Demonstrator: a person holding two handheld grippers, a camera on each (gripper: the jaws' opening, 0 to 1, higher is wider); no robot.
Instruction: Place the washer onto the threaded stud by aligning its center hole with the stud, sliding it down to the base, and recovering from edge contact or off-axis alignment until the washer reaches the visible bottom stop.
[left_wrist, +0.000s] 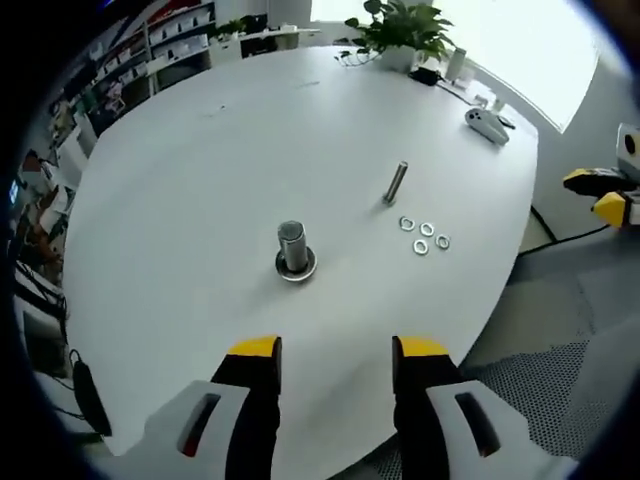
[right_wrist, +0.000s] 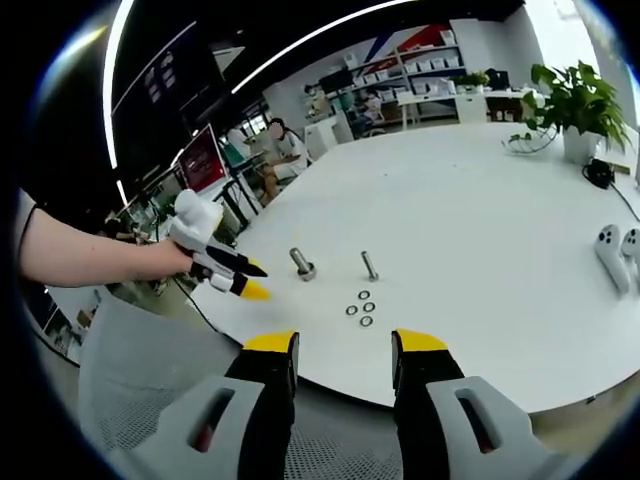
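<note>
Left gripper (left_wrist: 337, 348): jaws spread, empty, above table (left_wrist: 200, 200)
Stud (left_wrist: 293, 250): ahead, upright
Washers (left_wrist: 424, 237): ahead-right
Right gripper (right_wrist: 343, 341): spread, empty

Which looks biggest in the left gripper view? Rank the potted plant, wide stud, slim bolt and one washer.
1. Potted plant, though farthest.
2. Wide stud.
3. Slim bolt, thinner; farther off, so this order is unsure.
4. Washer.

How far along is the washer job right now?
Nothing looks done yet. The four small silver washers lie loose on the white table, beside the thin threaded stud. Nothing is in hand: the left gripper and right gripper are open and empty. Picking, aligning and seating a washer all remain.
</note>
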